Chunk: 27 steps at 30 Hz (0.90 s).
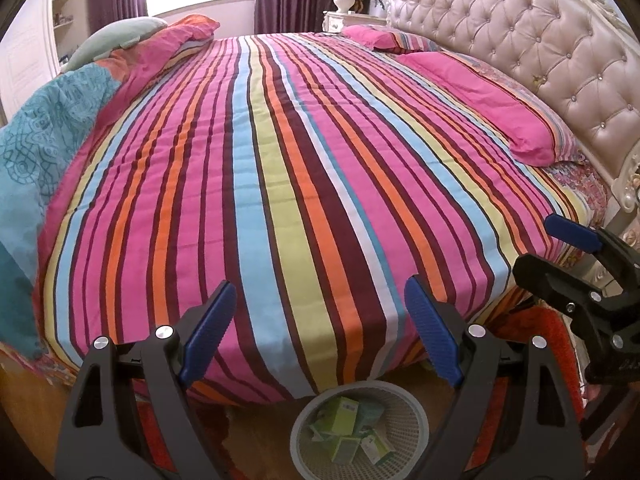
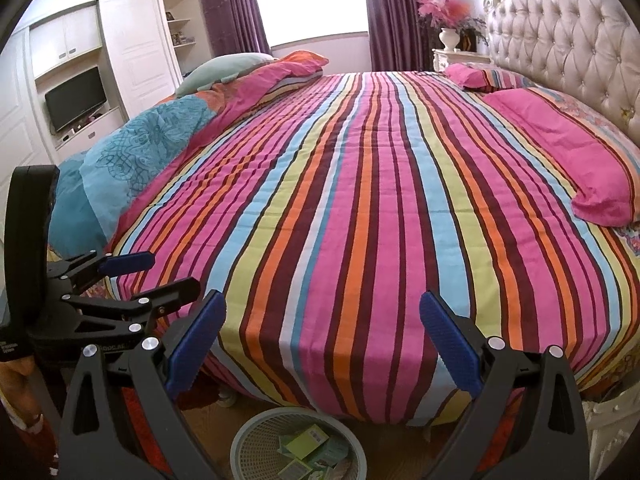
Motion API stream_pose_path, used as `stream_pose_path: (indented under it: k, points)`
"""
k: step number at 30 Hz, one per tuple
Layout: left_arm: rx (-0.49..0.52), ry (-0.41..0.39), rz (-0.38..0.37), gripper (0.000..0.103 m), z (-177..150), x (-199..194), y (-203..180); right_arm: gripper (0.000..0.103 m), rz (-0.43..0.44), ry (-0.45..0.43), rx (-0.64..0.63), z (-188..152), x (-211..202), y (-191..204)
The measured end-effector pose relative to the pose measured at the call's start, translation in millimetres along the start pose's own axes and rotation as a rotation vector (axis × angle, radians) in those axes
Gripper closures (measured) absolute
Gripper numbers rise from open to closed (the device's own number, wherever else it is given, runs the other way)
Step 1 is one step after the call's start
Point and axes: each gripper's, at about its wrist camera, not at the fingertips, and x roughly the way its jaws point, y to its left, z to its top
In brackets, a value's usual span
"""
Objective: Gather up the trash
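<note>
A pale woven wastebasket (image 1: 404, 408) (image 2: 248, 436) stands on the floor at the foot of the striped bed. It holds several green and white cartons (image 1: 344, 412) (image 2: 308, 440). My left gripper (image 1: 320, 320) hovers above the basket, open, with nothing between its blue pads. It also shows in the right wrist view as the left gripper (image 2: 176, 271) at the left edge. Beside it my right gripper (image 2: 322, 320) is open and empty too, over the bed's edge and the basket. In the left wrist view the right gripper (image 1: 534, 244) shows at the right edge. I see no loose trash on the bedspread.
The striped bedspread (image 1: 300, 160) fills both views. Pink pillows (image 2: 580, 160) lie by the tufted headboard (image 1: 540, 40). A folded blue and pink duvet (image 2: 140, 148) sits on the left side. A red rug (image 1: 556, 344) lies by the bed. A wardrobe with a TV (image 2: 76, 96) stands far left.
</note>
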Motion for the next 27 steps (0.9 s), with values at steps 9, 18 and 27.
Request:
stream_pose_path:
  k: [9,18,27]
  points:
    - [0.016,-0.014,0.015,0.020,1.9,-1.6,-4.0,0.010,-0.002,0.003,0.003,-1.1,-0.7,-1.3]
    - [0.050,-0.019,0.044,0.020,3.5,-3.0,-10.8,0.010,-0.001,0.004,0.001,-1.4,-0.3,-1.2]
    - [0.050,-0.023,0.125,0.019,2.4,1.4,-14.8,0.010,0.000,0.012,-0.003,-2.4,1.6,0.2]
